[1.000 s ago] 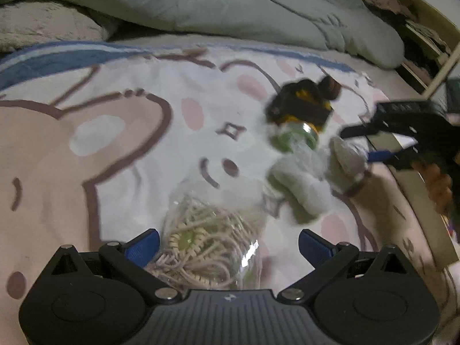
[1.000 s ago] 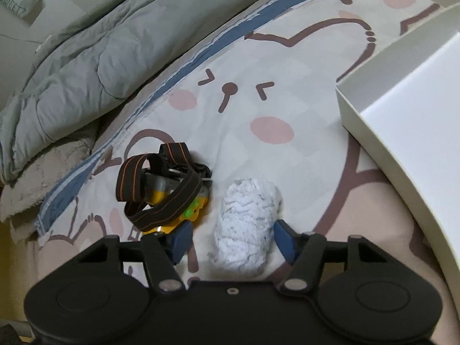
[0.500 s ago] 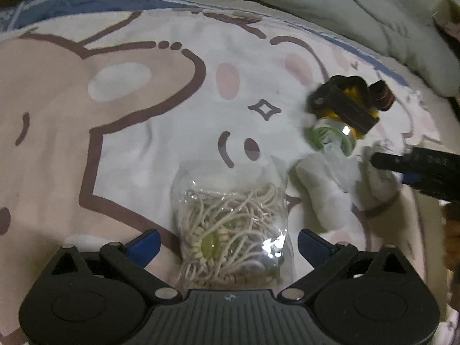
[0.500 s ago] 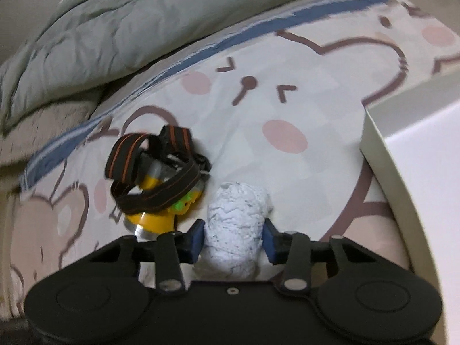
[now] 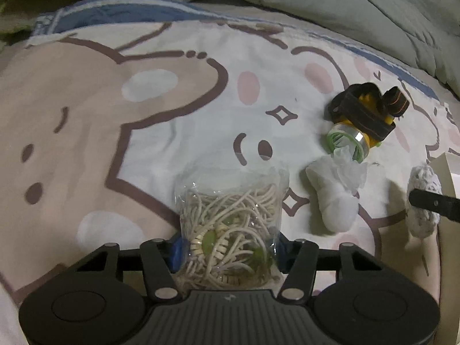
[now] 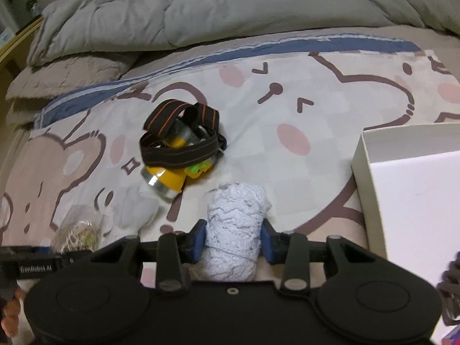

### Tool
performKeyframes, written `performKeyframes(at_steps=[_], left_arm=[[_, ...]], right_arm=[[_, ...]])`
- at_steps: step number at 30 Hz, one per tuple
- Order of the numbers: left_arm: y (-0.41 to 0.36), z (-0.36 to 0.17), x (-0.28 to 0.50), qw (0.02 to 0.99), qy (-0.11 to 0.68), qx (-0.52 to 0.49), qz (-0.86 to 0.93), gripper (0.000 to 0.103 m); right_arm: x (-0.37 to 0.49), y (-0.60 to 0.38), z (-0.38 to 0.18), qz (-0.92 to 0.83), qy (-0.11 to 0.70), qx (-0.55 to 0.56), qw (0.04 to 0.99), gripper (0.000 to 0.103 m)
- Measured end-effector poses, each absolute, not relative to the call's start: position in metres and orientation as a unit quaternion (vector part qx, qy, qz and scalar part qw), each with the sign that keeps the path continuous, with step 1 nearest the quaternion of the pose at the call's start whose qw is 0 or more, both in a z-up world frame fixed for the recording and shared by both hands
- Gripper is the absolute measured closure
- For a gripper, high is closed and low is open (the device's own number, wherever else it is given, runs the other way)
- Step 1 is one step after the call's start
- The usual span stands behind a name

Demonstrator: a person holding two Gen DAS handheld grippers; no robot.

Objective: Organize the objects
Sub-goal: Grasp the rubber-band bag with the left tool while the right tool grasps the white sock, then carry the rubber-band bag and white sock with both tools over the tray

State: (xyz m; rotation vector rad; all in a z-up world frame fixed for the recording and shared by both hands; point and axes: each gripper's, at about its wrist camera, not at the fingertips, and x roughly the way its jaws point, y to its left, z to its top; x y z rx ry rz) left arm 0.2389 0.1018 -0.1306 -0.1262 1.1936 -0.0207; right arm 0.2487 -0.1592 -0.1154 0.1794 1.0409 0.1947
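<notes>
My left gripper [image 5: 228,251] is shut on a clear bag of beige cords [image 5: 230,230], seen also in the right wrist view [image 6: 77,233]. My right gripper [image 6: 233,241] is shut on a rolled grey-white cloth [image 6: 234,230]; that cloth shows at the right of the left wrist view [image 5: 422,201]. A yellow headlamp with a black and orange strap [image 6: 178,146] lies on the bed beyond both grippers [image 5: 365,123]. A white wrapped bundle [image 5: 335,192] lies between the bag and the cloth [image 6: 135,210].
An open white box [image 6: 417,201] sits on the bed to the right of my right gripper. A grey duvet [image 6: 215,14] is bunched along the far side. The bed sheet [image 5: 143,115] has a cartoon bear print.
Both grippers have closed: the left onto the bag of cords, the right onto the rolled cloth. The right gripper has turned so more of the white box is in view.
</notes>
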Motion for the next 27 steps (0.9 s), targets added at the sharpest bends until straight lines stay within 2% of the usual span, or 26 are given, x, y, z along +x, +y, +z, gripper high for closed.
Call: performKeyframes(at_steps=[14,27], left_arm=[[0.076,-0.058,0.194,0.865,0.498,-0.048,0.025,0.045],[0.032,-0.015,0.162,0.896,0.442,-0.042,0.031,0.045]], right_arm=[[0.207,-0.179,-0.056,0.143,0.438,0.051,0.886,0.063],[0.178,-0.196,-0.011,0.174,0.377,0.011,0.910,0.063]])
